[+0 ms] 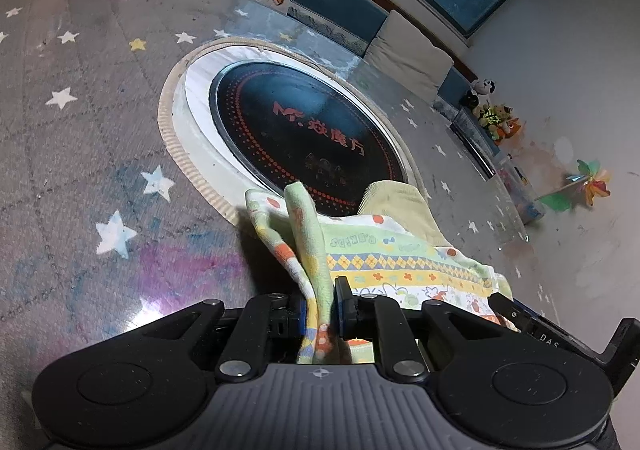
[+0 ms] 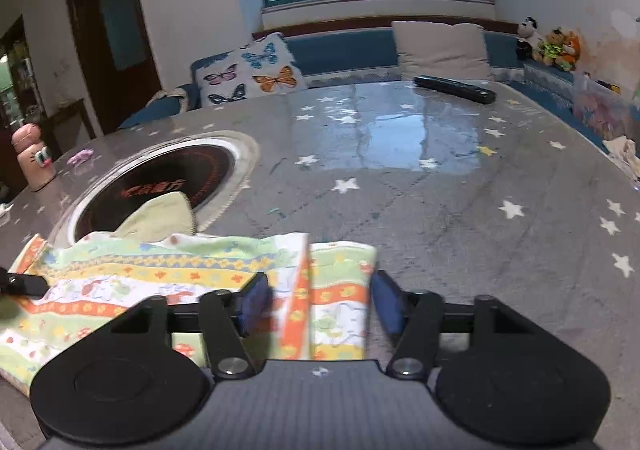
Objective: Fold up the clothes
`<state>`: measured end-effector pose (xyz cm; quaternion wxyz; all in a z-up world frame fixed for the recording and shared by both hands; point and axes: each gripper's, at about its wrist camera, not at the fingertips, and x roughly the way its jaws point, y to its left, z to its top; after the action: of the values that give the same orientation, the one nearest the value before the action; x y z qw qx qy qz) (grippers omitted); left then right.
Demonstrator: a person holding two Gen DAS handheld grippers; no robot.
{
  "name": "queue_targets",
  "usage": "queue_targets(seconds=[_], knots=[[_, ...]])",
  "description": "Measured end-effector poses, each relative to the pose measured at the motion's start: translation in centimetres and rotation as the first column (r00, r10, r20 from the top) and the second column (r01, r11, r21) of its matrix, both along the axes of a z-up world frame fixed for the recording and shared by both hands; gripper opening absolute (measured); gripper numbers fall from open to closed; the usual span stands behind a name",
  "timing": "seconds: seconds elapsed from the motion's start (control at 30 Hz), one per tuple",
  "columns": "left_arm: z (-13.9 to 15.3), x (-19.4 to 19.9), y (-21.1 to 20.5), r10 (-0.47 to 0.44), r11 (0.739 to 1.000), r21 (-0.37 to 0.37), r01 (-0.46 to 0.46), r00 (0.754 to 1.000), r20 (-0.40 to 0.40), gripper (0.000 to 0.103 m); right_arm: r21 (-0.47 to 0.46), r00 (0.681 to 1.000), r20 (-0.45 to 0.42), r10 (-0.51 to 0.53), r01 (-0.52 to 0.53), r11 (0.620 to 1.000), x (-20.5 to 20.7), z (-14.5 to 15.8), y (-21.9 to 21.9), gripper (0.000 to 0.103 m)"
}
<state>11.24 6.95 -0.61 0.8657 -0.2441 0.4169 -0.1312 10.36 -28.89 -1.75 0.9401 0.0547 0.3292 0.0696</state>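
- The left gripper point(image 1: 320, 308) is pinched on a raised fold of the patterned garment point(image 1: 404, 258), the cloth bunched between its two pads.
- The right gripper point(image 2: 316, 300) stands wide, one finger on each side of the garment point(image 2: 224, 262); its pads sit apart from the orange-striped fold between them, and the frame is a little blurred here.
- The garment lies on the tabletop point(image 2: 440, 202), which has a grey cover with stars, and one pale yellow-green part reaches onto the round black hotplate point(image 1: 296, 130).
- A remote control point(image 2: 454, 89) rests far across the tabletop near the window bench.
- A butterfly cushion point(image 2: 256, 76) leans on the bench.
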Motion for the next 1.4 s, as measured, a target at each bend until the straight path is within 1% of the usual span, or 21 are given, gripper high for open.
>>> queue_targets(seconds=[0.07,0.1,0.13,0.23,0.37,0.5,0.7,0.9,1.03,1.27,1.3,1.33,1.4], knots=[[0.2,0.0,-0.2,-0.002,1.0,0.01,0.002,1.0,0.003,0.013,0.006,1.0,0.0,0.011,-0.011,1.0,-0.1,0.1,0.4,0.021],[0.4,0.0,-0.3,-0.005,1.0,0.012,0.005,1.0,0.007,0.012,0.015,1.0,0.0,0.014,-0.014,1.0,-0.2,0.1,0.5,0.018],[0.8,0.1,-0.5,-0.01,1.0,0.015,0.009,1.0,0.015,0.011,0.022,1.0,0.004,0.012,-0.012,1.0,-0.3,0.1,0.5,0.013],[1.9,0.2,-1.0,-0.024,0.999,0.026,0.023,0.999,0.038,0.009,0.045,0.999,0.037,-0.007,0.006,0.999,-1.0,1.0,0.1,0.008],[4.0,1.1,-2.6,-0.064,0.997,0.041,0.061,0.994,0.085,0.009,0.049,0.996,0.092,-0.024,0.02,0.999,-2.3,3.0,-0.7,0.007],[5.5,2.3,-5.1,-0.112,0.992,0.066,0.105,0.987,0.111,0.008,0.04,0.989,0.143,-0.048,0.042,0.998,-3.2,5.0,-1.7,0.006],[7.0,4.1,-9.0,-0.176,0.981,0.107,0.163,0.976,0.131,0.008,0.01,0.979,0.181,-0.097,0.097,0.995,-3.6,7.0,-3.8,0.006],[7.7,5.9,-12.1,-0.219,0.968,0.149,0.2,0.968,0.124,0.008,-0.008,0.968,0.201,-0.148,0.152,0.988,-3.2,8.3,-6.1,0.006],[7.8,6.7,-13.9,-0.244,0.96,0.172,0.222,0.963,0.114,0.008,-0.016,0.964,0.211,-0.163,0.171,0.985,-2.6,8.8,-7.2,0.006],[8.7,8.1,-16.6,-0.277,0.946,0.206,0.249,0.953,0.124,0.008,-0.038,0.955,0.23,-0.188,0.202,0.979,-1.5,9.7,-8.9,0.006],[8.8,8.3,-16.9,-0.281,0.945,0.211,0.251,0.952,0.124,0.008,-0.04,0.953,0.233,-0.192,0.206,0.978,-1.5,9.8,-9.1,0.006],[8.9,8.5,-17.3,-0.284,0.943,0.218,0.253,0.951,0.125,0.008,-0.042,0.951,0.239,-0.198,0.214,0.976,-1.4,10.0,-9.4,0.002],[9.1,9.0,-18.0,-0.29,0.939,0.231,0.256,0.949,0.126,0.008,-0.045,0.944,0.252,-0.213,0.231,0.972,-1.3,10.4,-10.0,0.0]])
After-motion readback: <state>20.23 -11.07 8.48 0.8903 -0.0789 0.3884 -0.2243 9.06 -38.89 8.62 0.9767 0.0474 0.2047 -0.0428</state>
